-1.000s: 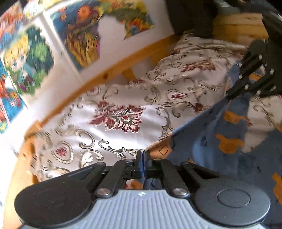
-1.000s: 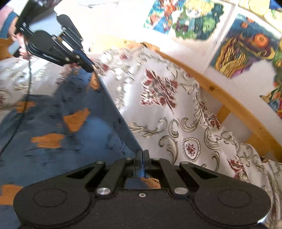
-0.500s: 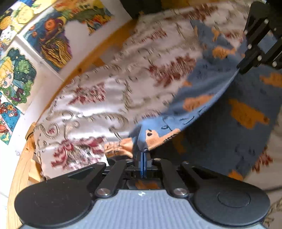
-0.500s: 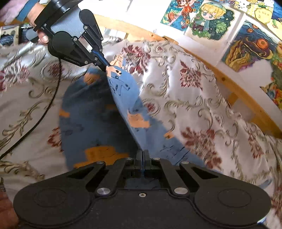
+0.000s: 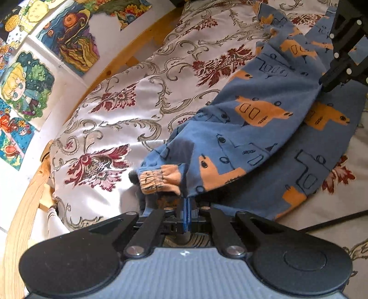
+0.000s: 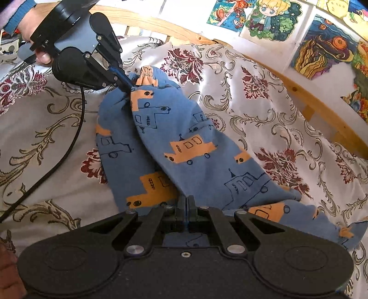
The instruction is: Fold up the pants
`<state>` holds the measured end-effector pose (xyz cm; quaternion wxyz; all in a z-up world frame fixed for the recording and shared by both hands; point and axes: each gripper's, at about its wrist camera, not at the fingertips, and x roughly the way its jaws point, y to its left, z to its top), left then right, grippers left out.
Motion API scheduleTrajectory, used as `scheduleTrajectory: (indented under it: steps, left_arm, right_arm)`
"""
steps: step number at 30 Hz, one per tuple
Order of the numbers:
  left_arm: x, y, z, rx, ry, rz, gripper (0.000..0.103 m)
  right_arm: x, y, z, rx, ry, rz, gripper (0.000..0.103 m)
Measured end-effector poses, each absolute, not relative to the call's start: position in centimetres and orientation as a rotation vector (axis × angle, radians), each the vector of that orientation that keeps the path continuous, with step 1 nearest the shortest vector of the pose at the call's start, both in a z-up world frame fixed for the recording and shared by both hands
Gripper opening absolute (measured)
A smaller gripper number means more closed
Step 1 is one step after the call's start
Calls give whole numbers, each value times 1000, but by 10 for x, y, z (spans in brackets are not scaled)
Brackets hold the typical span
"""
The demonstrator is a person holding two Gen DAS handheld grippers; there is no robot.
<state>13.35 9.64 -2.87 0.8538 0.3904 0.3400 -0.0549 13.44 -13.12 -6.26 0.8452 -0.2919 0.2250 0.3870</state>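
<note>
Small blue pants (image 5: 264,128) printed with orange vehicles lie doubled over on a floral bedspread (image 5: 128,110). My left gripper (image 5: 185,202) is shut on the fabric beside the orange ribbed cuff (image 5: 158,180). From the right wrist view the same pants (image 6: 184,147) stretch between both tools: the left gripper (image 6: 127,86) pinches the cuff end at the far left, and my right gripper (image 6: 185,202) is shut on the near fold. The right gripper (image 5: 326,86) also shows in the left wrist view, clamped on the pants' far edge.
A wooden bed frame (image 6: 310,99) runs behind the bedspread, under a white wall with colourful drawings (image 6: 269,20). A black cable (image 6: 69,147) trails across the cover on the left. A hand (image 6: 34,32) holds the left tool.
Both grippers have come down and carried the held edge across, so the pants went from hanging stretched in the air to lying doubled on the bedspread. Both stay shut on the fabric.
</note>
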Motion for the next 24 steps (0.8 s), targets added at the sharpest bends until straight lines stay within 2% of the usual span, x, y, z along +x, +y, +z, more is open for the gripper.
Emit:
scheduleTrajectory:
  steps: [2,3,4,5,6,7,8,11,14,17,21,24]
  left_arm:
    - [134,97,-29,824,708,-94,2]
    - [133,97,-29,831,697,-82,3]
    - [133,96,-29,839,688,-79,9]
    - [131,95,-29,847,676,-79,14]
    - [128,93,-29,857,662,-81,32]
    - [126,91,-29,871,651,-87,48]
    - [123,89,-30,889,637,-97,51]
    - [121,82,-34,949,617,-105,52]
    - [123,73,-37,1005,601,-129,52]
    - [120,66,-41,1078,593,-187,60]
    - [115,67,-44,1145,610,-239,65]
    - [117,65,-50,1200,618,-255,64]
  right_arm:
    - [133,-130,-63,-628,468,817,1]
    - [133,-129,-64,-630,468,818,7]
    - [132,-129,-65,-631,469,821,19]
    - [130,-128,-66,-635,468,819,25]
    - [128,-128,-67,-642,464,822,33]
    - [126,-127,-67,-651,456,824,34]
    - [125,-126,-67,-662,447,820,35]
    - [121,-124,-68,-691,414,807,42]
    - [123,-121,-70,-705,397,784,43]
    - [127,-121,-71,-704,404,773,43]
    - [128,-124,-71,-695,406,770,43]
    - [129,-124,-73,-697,409,772,43]
